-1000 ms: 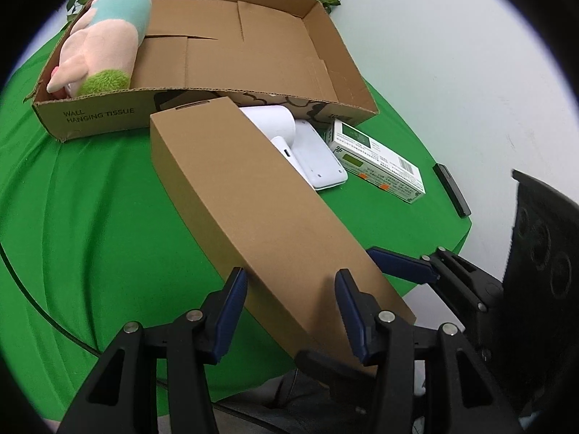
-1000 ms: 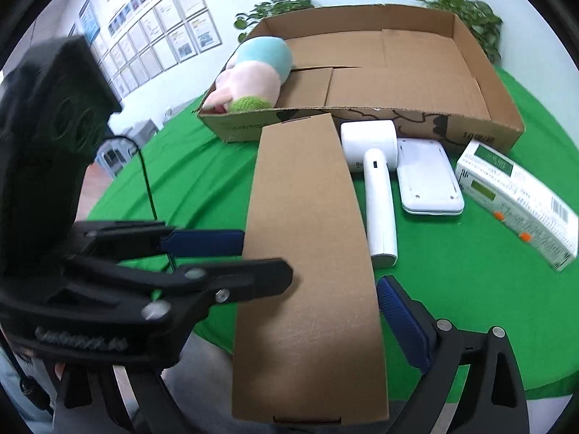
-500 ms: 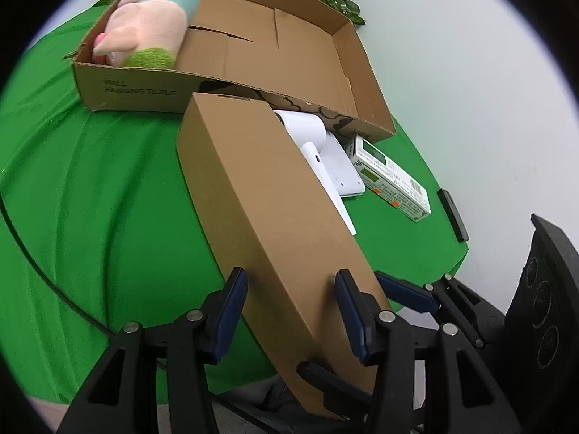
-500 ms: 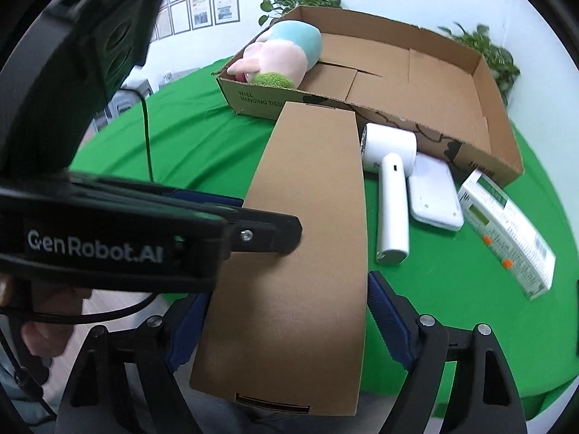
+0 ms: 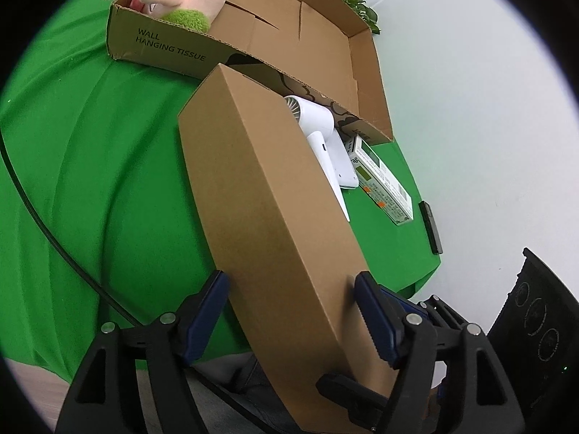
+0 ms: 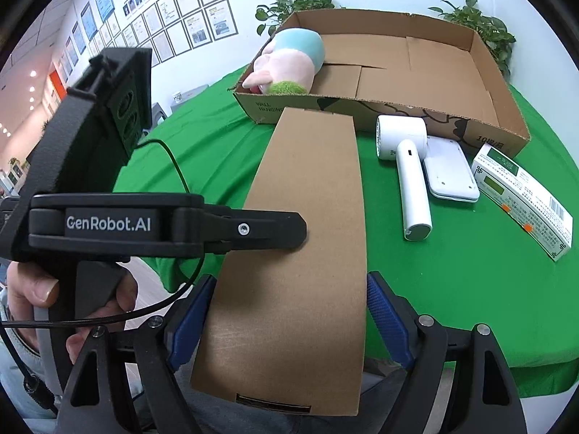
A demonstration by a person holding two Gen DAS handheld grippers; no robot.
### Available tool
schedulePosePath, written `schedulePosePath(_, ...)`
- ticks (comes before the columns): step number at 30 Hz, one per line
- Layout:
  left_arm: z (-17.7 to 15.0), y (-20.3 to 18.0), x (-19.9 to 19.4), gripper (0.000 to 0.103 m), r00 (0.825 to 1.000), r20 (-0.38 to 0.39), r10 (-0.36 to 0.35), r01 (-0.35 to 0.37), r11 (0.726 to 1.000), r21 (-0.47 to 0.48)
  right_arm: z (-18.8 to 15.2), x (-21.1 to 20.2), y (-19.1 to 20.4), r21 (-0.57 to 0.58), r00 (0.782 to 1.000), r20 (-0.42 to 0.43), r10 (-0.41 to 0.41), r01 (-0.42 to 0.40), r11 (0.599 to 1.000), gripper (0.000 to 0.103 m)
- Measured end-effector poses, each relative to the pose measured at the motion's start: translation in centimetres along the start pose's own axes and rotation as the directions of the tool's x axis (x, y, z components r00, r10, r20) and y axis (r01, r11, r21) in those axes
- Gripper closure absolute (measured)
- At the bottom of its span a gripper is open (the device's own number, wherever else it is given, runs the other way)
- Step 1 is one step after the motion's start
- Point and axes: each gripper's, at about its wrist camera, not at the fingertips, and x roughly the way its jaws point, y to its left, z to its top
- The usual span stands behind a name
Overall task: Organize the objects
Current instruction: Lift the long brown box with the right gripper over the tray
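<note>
Carton (image 6: 300,253), the long flat brown one, is what's getting sorted right now. It hangs over the near edge of the green table (image 6: 470,289), with its far end almost at the tray (image 6: 506,123), the big open cardboard one at the back.

Right gripper (image 6: 286,325) has the carton's near end between its blue pads (image 6: 383,314), and they look pressed against both long edges, so that one seems to be gripping it. Left gripper (image 5: 289,311) comes in from the left side, and its jaws have just been opening. In its own view the carton sits between them: the right pad looks like it touches the cardboard, the left pad stands just clear. So it's straddling rather than clamping.

Progress is pretty early, by the look of it. Only the plush (image 6: 289,65) is in the tray, in the far left corner. Not yet packed, out on the cloth right of the carton: the white fan (image 6: 409,166), a flat white device (image 6: 448,173) touching it, and a printed box (image 6: 521,195) further right. A small black bar (image 5: 430,228) lies at the table's right edge too.
</note>
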Motion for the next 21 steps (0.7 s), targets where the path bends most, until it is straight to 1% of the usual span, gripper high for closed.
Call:
schedulePosePath(4, 0.1, 0.1, -0.2, 0.031, 1.000, -0.013, -0.021, 0.021, 1.000, -0.018, 0.0, -0.6, 0.2, 0.002, 1.000, 0.013, -0.002, 0.002, 1.000, 0.023)
schedulePosePath(6, 0.1, 0.1, -0.2, 0.028, 1.000, -0.021, -0.022, 0.021, 1.000, -0.021, 0.0, -0.8, 0.2, 0.005, 1.000, 0.015, 0.005, -0.005, 1.000, 0.023)
schedulePosePath(8, 0.1, 0.2, -0.1, 0.021, 0.999, -0.031, -0.014, 0.013, 0.999, -0.036, 0.0, -1.0, 0.0, 0.016, 1.000, 0.013, 0.019, -0.020, 1.000, 0.023)
schedulePosePath(11, -0.1, 0.6, 0.0, 0.018, 0.999, -0.045, -0.022, 0.020, 0.998, -0.057, -0.1, -1.2, 0.1, 0.022, 1.000, 0.012, 0.025, -0.025, 0.999, 0.023)
schedulePosePath(15, -0.4, 0.8, -0.2, 0.018, 0.998, -0.049, -0.043, 0.039, 0.996, -0.075, -0.2, -1.6, 0.3, 0.020, 0.999, 0.017, 0.028, -0.029, 0.999, 0.023)
schedulePosePath(18, -0.7, 0.6, 0.1, 0.017, 0.995, -0.071, -0.076, 0.070, 0.994, -0.088, -0.3, -2.0, 0.4, 0.022, 0.999, 0.023, 0.037, -0.037, 0.999, 0.023)
schedulePosePath(21, -0.9, 0.6, 0.1, 0.016, 0.993, -0.075, -0.093, 0.085, 0.991, -0.107, -0.4, -2.4, 0.7, 0.016, 0.999, 0.034, 0.027, -0.028, 0.999, 0.023)
